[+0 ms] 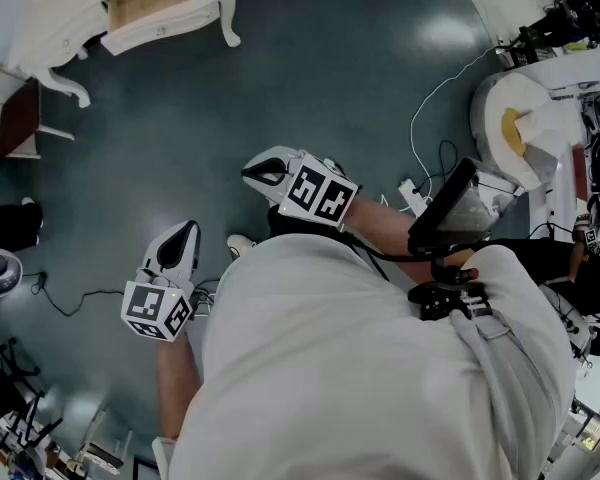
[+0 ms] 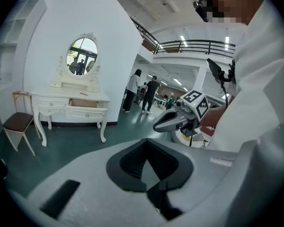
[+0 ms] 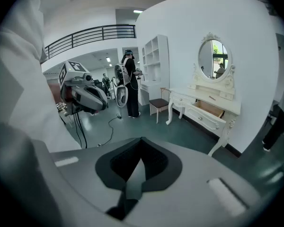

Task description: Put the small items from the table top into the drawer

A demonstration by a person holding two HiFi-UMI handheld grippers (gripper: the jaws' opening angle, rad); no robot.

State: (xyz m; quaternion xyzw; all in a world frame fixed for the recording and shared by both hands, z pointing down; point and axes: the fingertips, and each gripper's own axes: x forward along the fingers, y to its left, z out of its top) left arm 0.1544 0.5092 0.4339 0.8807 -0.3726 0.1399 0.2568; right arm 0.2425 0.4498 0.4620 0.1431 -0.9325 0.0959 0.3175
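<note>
The white dressing table stands far off at the top left of the head view, its drawer pulled open. It also shows in the left gripper view, with the table and its open drawer, and in the right gripper view as table and drawer. Items on its top are too small to make out. My left gripper and right gripper hang over the dark floor in front of my body. Both are shut and hold nothing, as the left gripper and right gripper show in their own views.
A brown-seated stool stands left of the table. Cables trail across the floor and a white machine stands at my right. One person stands by a white shelf. More people are far behind.
</note>
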